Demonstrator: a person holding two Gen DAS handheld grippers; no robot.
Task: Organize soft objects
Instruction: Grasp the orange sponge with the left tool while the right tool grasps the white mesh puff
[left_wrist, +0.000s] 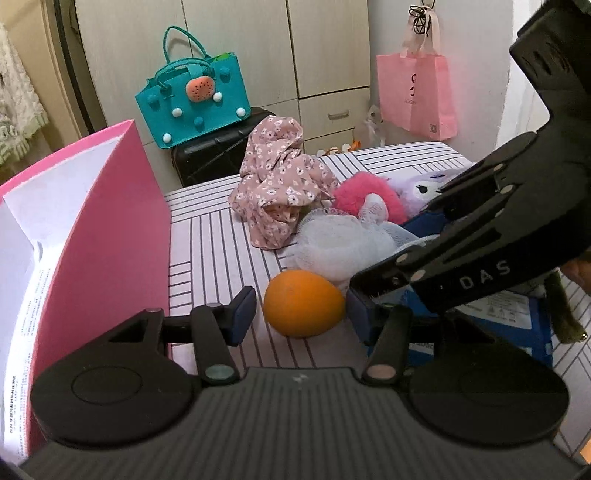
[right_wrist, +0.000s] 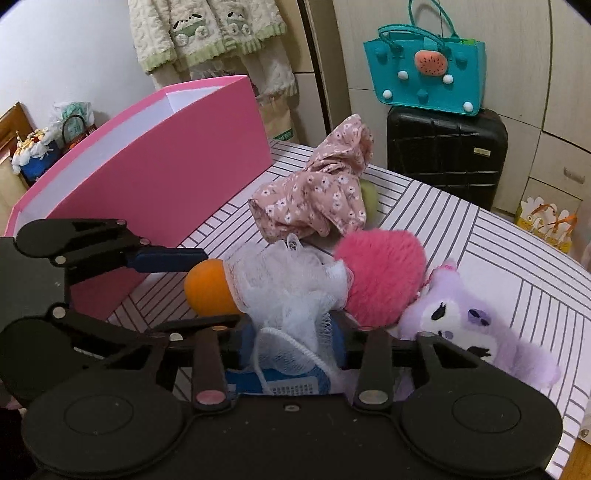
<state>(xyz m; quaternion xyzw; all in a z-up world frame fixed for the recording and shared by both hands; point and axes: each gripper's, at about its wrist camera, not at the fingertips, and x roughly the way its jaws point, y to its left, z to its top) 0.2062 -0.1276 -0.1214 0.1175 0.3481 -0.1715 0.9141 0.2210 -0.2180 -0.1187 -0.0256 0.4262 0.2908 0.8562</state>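
box (right_wrist: 155, 177): pink, open, far left on the striped table (left_wrist: 221, 240); inside shows only white walls, nothing visibly stored yet
pile: floral cloth (left_wrist: 280, 184), white mesh sponge (left_wrist: 340, 247), pink fluffy ball (left_wrist: 365, 192), purple plush toy (right_wrist: 461, 317), all bunched right of the box, touching or overlapping
orange ball (left_wrist: 303, 308): on the table, just near of the mesh sponge, touching it
left gripper (left_wrist: 301, 314): partly spread, one pad each side of the orange ball, a clear gap on the left side; right side hidden behind the other tool, so not yet a firm pinch as far as seen
right gripper (right_wrist: 291, 339): low over the near edge of the pile, jaws drawn close around the mesh sponge and its cord; pressing on the mesh looks likely, cannot tell for sure
blue packet (left_wrist: 517, 321): flat under the right gripper, partly covered by mesh
done so far: nothing seen placed in the box; every soft thing out on the table
left to do: close on ball and sponge, carry left into the box, then cloth, fluffy ball, plush toy
stage: very early, first pickups
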